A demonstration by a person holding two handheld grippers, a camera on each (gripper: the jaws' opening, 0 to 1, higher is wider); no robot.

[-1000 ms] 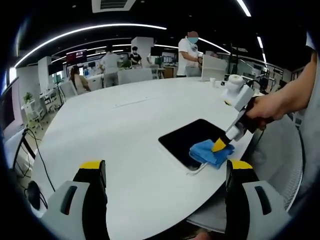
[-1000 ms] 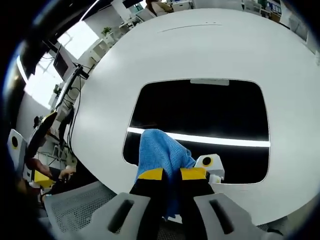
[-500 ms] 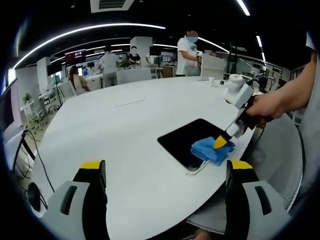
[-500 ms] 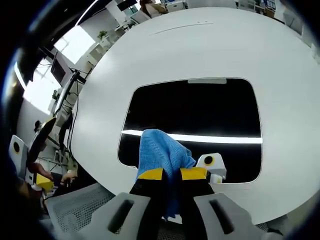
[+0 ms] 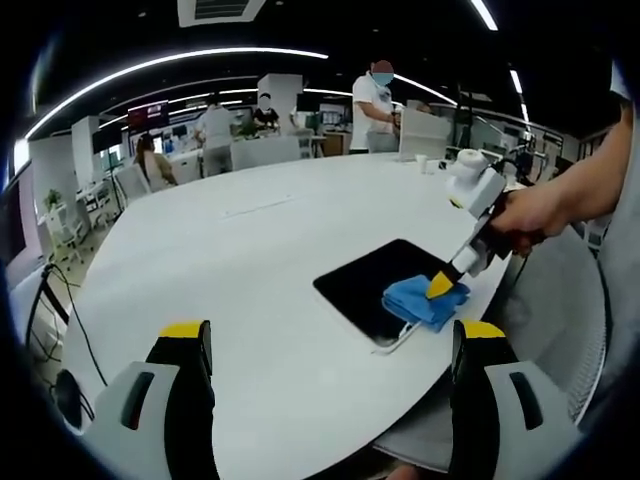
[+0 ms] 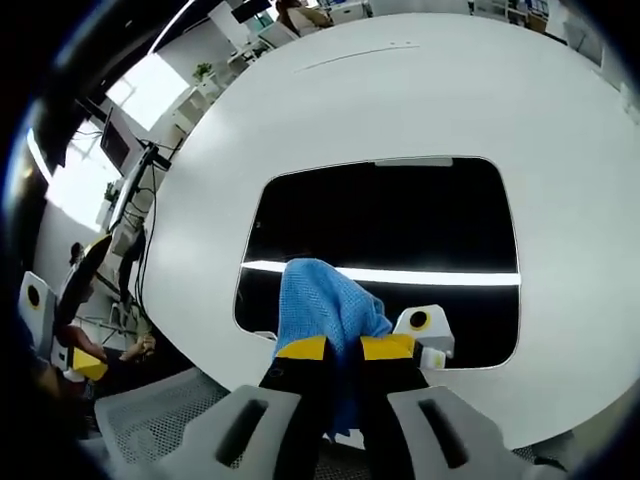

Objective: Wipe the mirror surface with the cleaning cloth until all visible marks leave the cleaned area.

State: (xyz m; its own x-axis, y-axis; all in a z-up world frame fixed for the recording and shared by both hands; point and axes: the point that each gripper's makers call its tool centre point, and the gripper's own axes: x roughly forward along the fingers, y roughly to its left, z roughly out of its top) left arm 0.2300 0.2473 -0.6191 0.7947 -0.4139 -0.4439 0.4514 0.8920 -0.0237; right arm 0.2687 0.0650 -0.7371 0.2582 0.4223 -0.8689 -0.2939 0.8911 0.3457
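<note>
- While my right gripper (image 6: pixel 343 350) points down at the table, its two yellow-tipped jaws are pressed together on a fold of the blue cleaning cloth (image 6: pixel 326 310), with only the fabric between them.
- From the right gripper view, the cloth bunches up from between the jaws and spreads forward onto the mirror (image 6: pixel 400 225), covering part of the mirror's near edge.
- That mirror is a dark rounded rectangle lying flat on the white table (image 6: pixel 300 110), and a bright strip of reflected ceiling light crosses it just beyond the cloth.
- Just beside the cloth, at the mirror's near edge, I see the reflection of my gripper's white body with its yellow mark.
- In the left gripper view, my left gripper (image 5: pixel 330 345) is spread wide, its jaws rising at either side of the bottom of the view with nothing between them and touching nothing.
- Looking across from there, I see my right gripper (image 5: pixel 441 288) in my hand (image 5: pixel 530 215), its yellow tip pushed into the cloth (image 5: pixel 420 300) at the mirror's (image 5: pixel 375 283) corner nearest the table's (image 5: pixel 250 260) edge.
- Well apart from the mirror, people (image 5: pixel 376 110) stand and sit beyond the far side of the table.
</note>
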